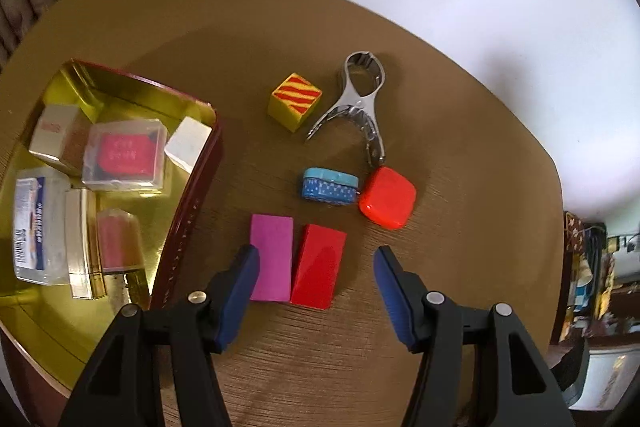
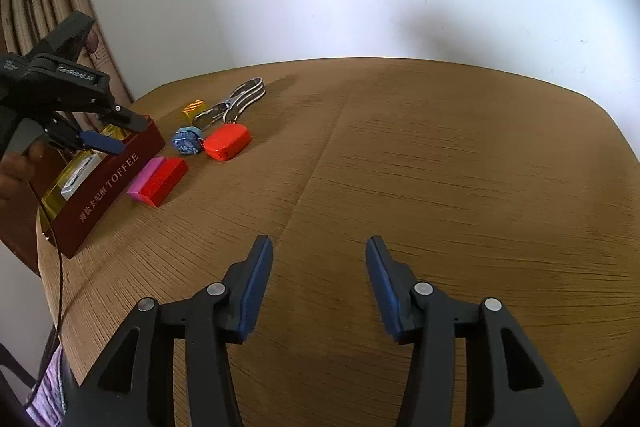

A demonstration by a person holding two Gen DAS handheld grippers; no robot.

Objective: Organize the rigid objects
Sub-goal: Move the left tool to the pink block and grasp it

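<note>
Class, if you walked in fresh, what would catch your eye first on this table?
Probably the bright red case, beside the blue tin mid-table. Next the pink block and red block, lying side by side before the open left gripper. Left of them stands the gold-lined toffee box.

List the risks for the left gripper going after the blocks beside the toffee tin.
1. The pink rectangular block and red rectangular block lie side by side, touching; the open left gripper may catch both.
2. The dark red toffee tin wall stands close beside the left finger; it may bump it.

Bright, soft shadows, fisheye-warped edges
</note>
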